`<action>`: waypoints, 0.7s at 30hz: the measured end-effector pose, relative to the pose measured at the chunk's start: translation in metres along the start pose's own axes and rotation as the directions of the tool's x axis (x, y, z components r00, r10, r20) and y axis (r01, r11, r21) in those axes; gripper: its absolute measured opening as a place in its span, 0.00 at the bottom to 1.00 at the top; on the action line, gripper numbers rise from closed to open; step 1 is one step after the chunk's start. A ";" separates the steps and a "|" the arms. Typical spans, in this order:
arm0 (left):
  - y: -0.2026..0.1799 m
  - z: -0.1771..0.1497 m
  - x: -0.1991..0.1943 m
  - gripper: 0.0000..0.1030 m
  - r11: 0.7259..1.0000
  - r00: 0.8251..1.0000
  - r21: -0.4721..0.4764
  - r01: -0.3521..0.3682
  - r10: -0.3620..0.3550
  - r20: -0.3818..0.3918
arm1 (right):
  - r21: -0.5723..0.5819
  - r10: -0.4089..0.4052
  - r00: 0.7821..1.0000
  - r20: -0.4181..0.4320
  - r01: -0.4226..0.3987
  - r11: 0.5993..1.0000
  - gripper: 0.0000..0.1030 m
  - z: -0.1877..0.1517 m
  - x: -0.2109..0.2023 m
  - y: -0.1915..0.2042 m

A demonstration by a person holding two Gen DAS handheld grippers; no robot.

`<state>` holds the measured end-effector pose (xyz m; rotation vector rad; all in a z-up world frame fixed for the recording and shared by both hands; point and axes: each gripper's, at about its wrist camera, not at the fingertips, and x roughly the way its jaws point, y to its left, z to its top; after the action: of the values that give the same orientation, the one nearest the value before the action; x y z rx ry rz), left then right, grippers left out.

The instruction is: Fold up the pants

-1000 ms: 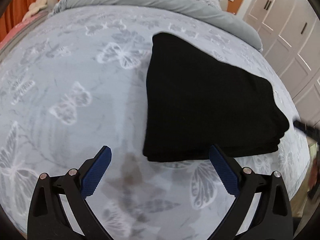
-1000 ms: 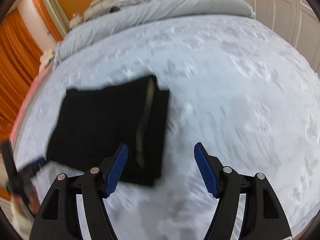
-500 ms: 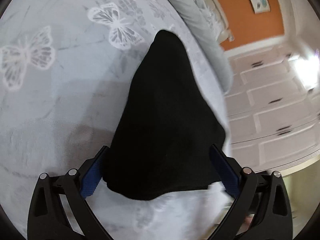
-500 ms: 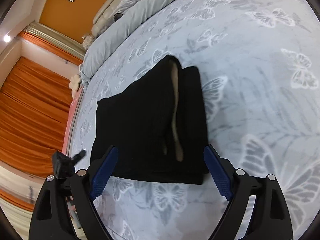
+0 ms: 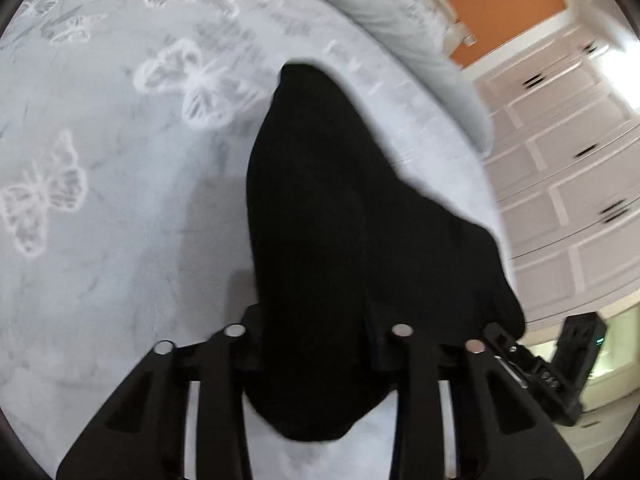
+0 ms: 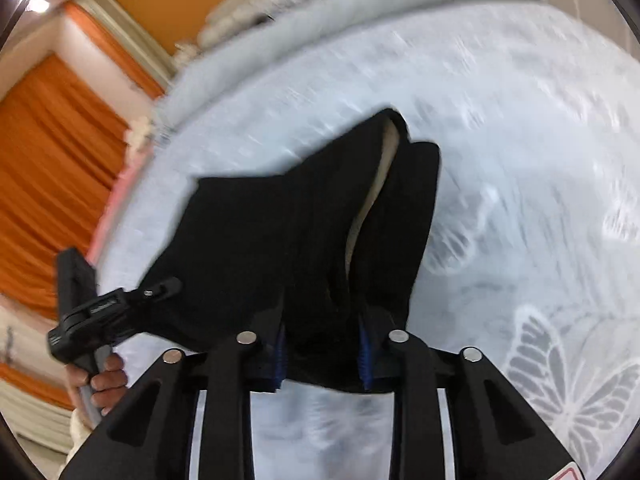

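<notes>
Bedroom scene: grey butterfly-print bedspread filling most of both views, rolled duvet along the far side, orange wall and white wardrobe doors out at 2 o'clock in the left view.

Black pants already down to a thick folded bundle, sitting mid-bed and stretching from 12 o'clock down to the near edge, which looks raised off the bedspread. Left gripper clamped on one near corner of that edge, fabric bunched between the fingers. Right gripper pinched shut on the other near corner, blue pads just peeking out beside the cloth.

Looks like the lift for one more fold, or a carry. Best bet: raise both corners level, keep the edge taut between them, carry it toward 12 o'clock and lay it square on the far edge. Easy to shed an inner layer with a stack this thick, so no jerking.

Right view only: pale lining strip down the open side, orange curtains at 9 o'clock, plus the left tool and bare hand at 8 o'clock. Left view only: wardrobe, and the right tool at 4 o'clock. Both a bit blurry.
</notes>
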<state>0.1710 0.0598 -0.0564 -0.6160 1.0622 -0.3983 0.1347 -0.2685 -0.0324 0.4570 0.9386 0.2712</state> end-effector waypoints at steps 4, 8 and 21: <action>-0.010 -0.019 -0.062 0.28 0.998 0.999 0.048 0.046 -0.045 -0.020 | -0.028 0.097 0.995 -0.019 -0.097 0.995 0.24 -0.023 -0.044 0.014; 0.009 -0.073 -0.069 0.40 0.989 0.992 0.129 -0.079 0.090 -0.086 | 0.017 0.068 0.980 -0.187 -0.066 0.998 0.40 -0.071 -0.023 -0.014; 0.002 -0.054 -0.148 0.81 0.969 0.929 0.102 -0.225 0.182 0.322 | -0.115 -0.093 0.990 0.102 0.104 0.988 0.72 -0.025 -0.036 0.024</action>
<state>0.0569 0.1329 0.0247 -0.4227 0.7796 -0.1816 0.0928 -0.2564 -0.0080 0.3095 0.8432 0.2122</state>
